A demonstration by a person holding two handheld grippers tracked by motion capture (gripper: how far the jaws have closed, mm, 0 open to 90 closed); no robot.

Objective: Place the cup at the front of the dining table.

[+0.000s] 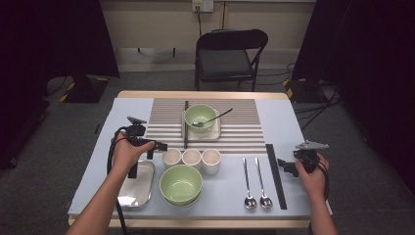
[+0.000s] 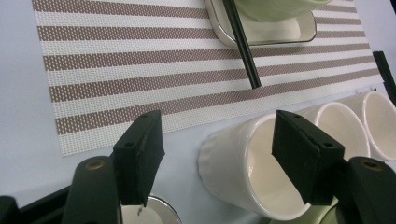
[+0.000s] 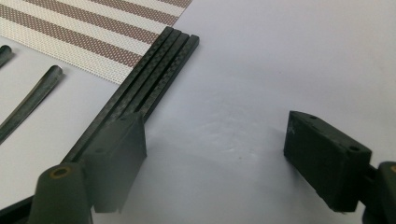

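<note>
**Left jaws spread at the first cup, right jaws spread beside the chopsticks**

From above, the left gripper (image 1: 157,146) hangs just left of a row of three white cups, and its jaws stand released. Along those jaws the nearest cup (image 2: 247,168) sits between the two black pads; the right pad covers part of its rim, so I cannot tell whether that pad touches it, while the left pad stands clear. The other two cups (image 2: 359,123) trail off to the right, the last cut by the frame edge.

The right gripper (image 1: 286,165) is held over the blue worktop (image 1: 286,122) at its right side, jaws released with bare surface between them. Its left pad overlaps the near end of the black chopsticks (image 3: 154,70), hiding where they end. Two spoons (image 1: 257,183) lie left of the chopsticks.

A green bowl (image 1: 181,183) sits in front of the cups, beside a steel tray (image 1: 139,188) partly covered by the left forearm. On the striped mat (image 1: 240,122) a second green bowl (image 1: 199,116) rests in a tray with a spoon in it; the left gripper view crops it at the top.
</note>
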